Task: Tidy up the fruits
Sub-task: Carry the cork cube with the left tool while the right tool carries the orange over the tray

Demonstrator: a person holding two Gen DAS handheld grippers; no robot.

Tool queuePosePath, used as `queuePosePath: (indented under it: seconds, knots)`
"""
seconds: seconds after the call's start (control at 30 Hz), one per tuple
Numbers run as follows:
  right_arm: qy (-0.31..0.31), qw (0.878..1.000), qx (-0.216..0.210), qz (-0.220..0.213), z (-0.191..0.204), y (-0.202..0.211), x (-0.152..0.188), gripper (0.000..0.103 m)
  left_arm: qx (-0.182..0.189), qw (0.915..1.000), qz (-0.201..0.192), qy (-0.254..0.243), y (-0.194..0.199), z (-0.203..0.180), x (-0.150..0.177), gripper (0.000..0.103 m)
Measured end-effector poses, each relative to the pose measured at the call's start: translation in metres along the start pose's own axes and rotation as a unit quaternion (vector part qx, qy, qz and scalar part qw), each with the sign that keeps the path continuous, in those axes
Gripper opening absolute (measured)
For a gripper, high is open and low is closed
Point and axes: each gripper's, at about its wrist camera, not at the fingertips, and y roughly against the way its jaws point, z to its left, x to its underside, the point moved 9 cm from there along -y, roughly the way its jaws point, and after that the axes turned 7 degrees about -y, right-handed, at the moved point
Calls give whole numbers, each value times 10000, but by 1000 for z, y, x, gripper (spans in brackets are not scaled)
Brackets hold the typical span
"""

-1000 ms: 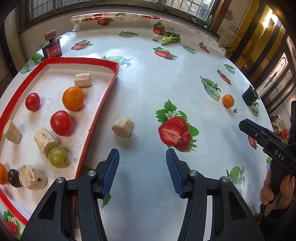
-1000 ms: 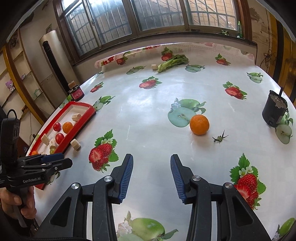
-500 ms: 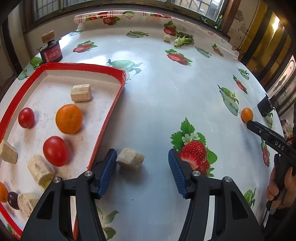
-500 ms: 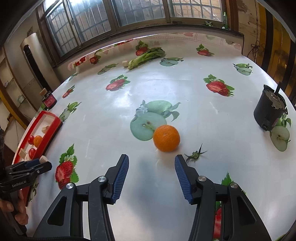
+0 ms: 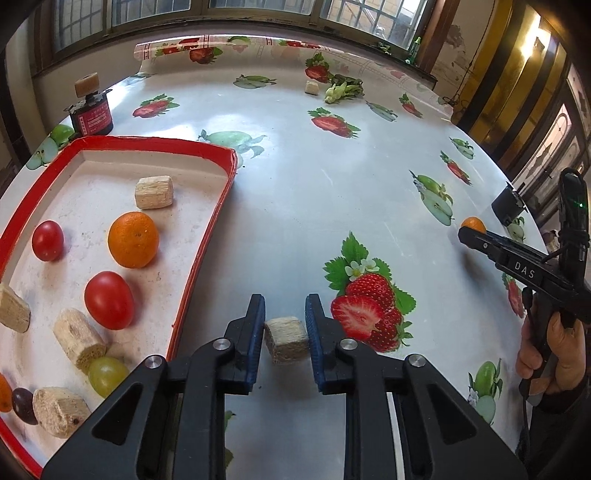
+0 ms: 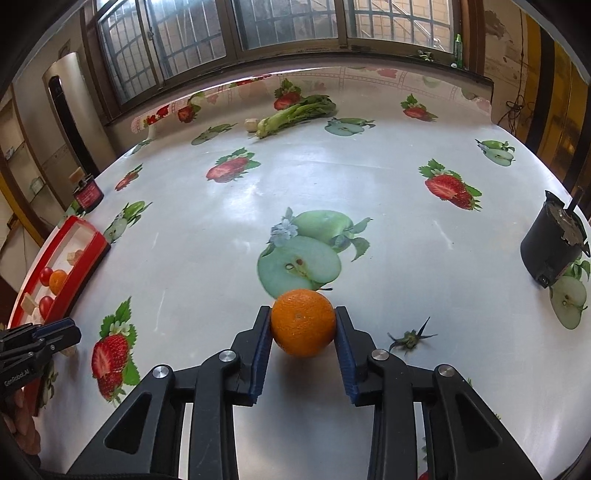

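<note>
Home dining room: fruit-print tablecloth (image 6: 388,192), barred windows (image 6: 288,22), fridge (image 6: 74,107).

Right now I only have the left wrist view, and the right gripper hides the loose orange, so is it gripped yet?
Observer: Yes, both pads of the right gripper touch the orange, which still sits on the table.
Operator: Anything loose beside it?
Observer: A small green stem piece lies just right of the orange, outside the jaws.
Operator: What's that black thing behind it?
Observer: A black pot with a stick standing in it, well clear of the orange.
</note>
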Motion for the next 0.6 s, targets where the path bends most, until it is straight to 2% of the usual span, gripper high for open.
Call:
queuePosePath:
  seconds: [0.3,0.6]
  knots:
    - [254,9974,-631,-219,62,43,13,34,-198,9996,-207,43,32,11,4,20]
    - [635,9921,-1061,-192,126,59,29,34,-485,9975,-520,-4,65,28,5,20]
